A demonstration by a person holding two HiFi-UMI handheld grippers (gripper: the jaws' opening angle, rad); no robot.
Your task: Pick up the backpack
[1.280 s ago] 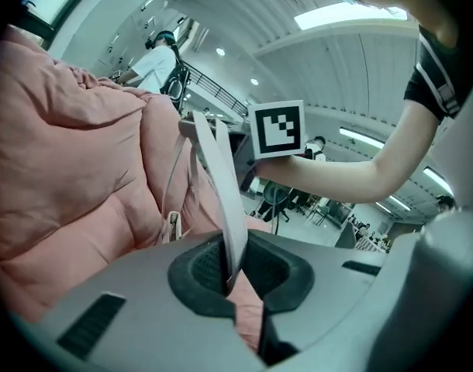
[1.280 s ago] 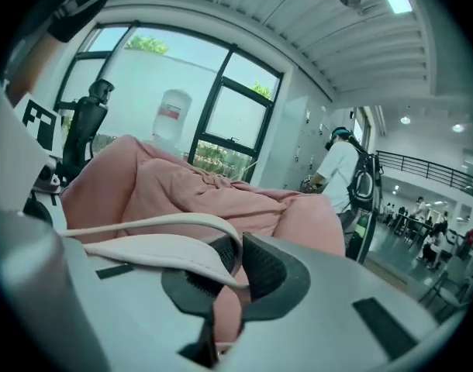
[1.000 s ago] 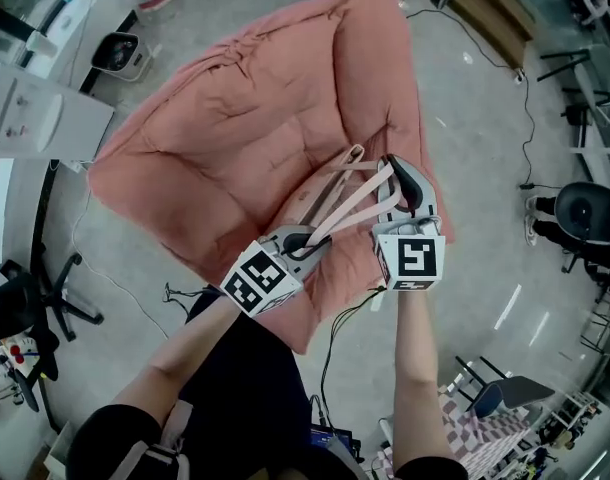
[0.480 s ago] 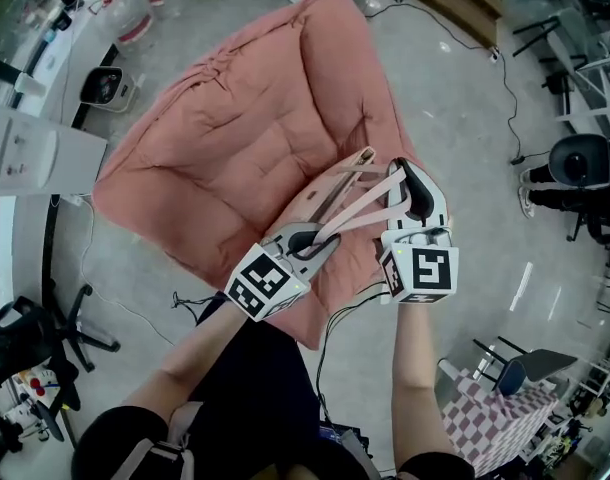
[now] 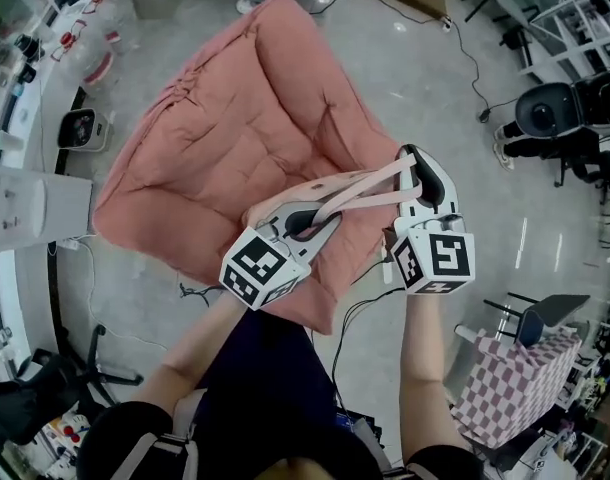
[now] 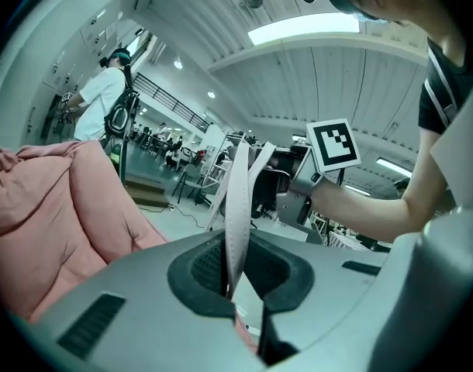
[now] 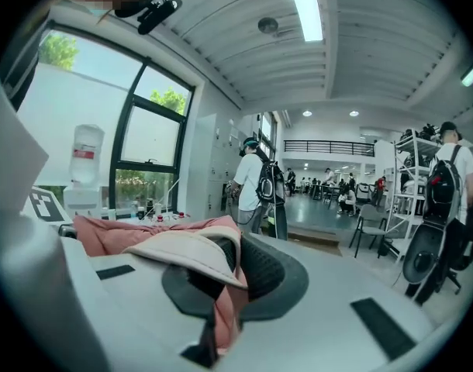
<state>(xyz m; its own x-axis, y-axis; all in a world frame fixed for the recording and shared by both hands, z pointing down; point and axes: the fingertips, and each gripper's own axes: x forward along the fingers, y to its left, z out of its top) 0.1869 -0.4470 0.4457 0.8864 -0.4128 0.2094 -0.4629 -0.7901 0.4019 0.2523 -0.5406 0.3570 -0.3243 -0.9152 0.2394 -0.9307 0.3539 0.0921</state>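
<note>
A large pink quilted backpack (image 5: 245,138) hangs off the floor below me, seen from above in the head view. Its pale pink straps (image 5: 360,190) run up to both grippers. My left gripper (image 5: 307,224) is shut on one strap (image 6: 235,208), which passes upright between its dark pads (image 6: 201,273). My right gripper (image 5: 422,171) is shut on the other strap (image 7: 186,254), with a fold of pink fabric (image 7: 221,316) pinched between its jaws. In the left gripper view the backpack (image 6: 58,208) bulges at the left and the right gripper's marker cube (image 6: 332,143) shows ahead.
Cables (image 5: 465,58) trail over the grey floor. A black office chair (image 5: 545,108) stands at the upper right, a pink-checked box (image 5: 510,388) at the lower right. Water bottles (image 5: 95,28) and a white cabinet (image 5: 35,208) line the left. A person with a backpack (image 7: 256,180) stands in the hall.
Both grippers have risen with the straps still held, and the pink backpack has come up with them. The straps are pulled tighter and closer to level between the grippers.
</note>
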